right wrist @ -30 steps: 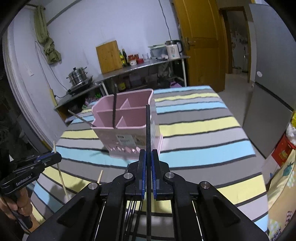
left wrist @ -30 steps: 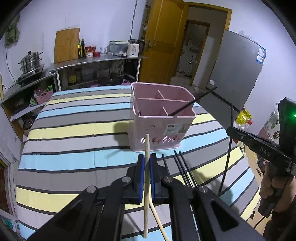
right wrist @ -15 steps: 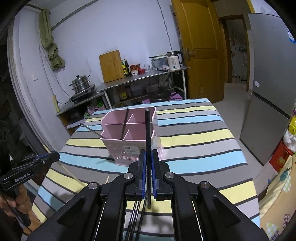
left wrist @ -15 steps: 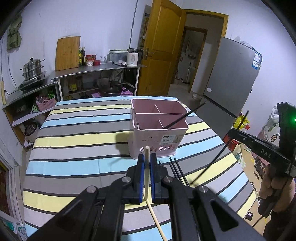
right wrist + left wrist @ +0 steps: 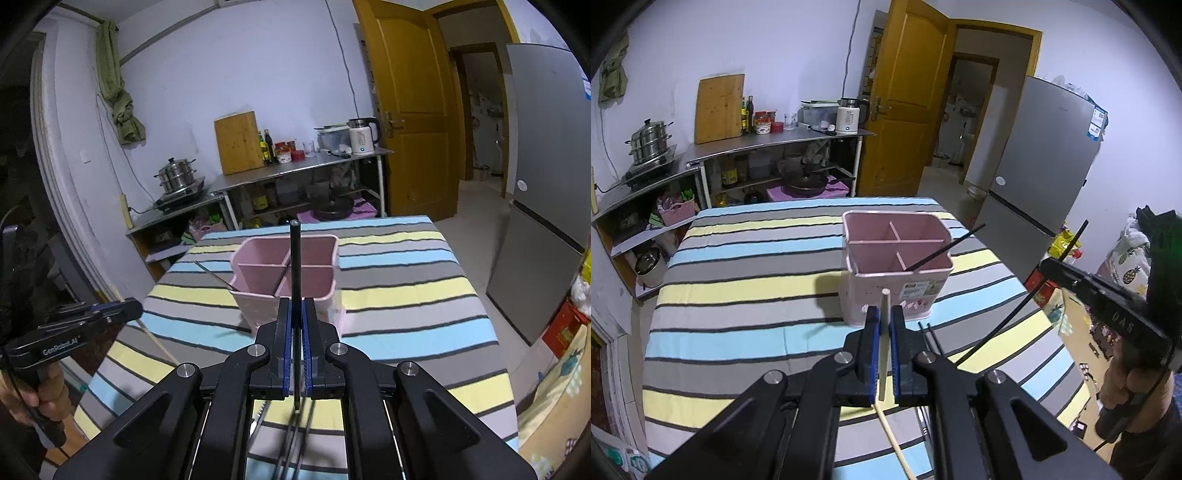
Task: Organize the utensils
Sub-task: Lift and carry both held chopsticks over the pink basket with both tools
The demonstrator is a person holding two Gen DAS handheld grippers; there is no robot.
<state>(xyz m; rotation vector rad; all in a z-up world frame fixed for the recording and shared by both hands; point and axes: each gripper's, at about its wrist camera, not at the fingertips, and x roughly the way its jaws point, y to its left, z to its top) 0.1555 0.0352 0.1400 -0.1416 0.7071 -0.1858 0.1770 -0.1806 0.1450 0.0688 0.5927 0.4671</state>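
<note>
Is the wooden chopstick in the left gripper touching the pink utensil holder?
Apart. The right wrist view shows the wooden chopstick hanging from the left gripper, well left of the pink utensil holder.

dim, bluish, fisheye-warped, dark corners

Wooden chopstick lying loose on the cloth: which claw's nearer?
Left. The left claw hangs directly over the loose wooden chopstick; the right claw is well off to its right in the left wrist view.

One pink caddy, two wooden chopsticks
</note>
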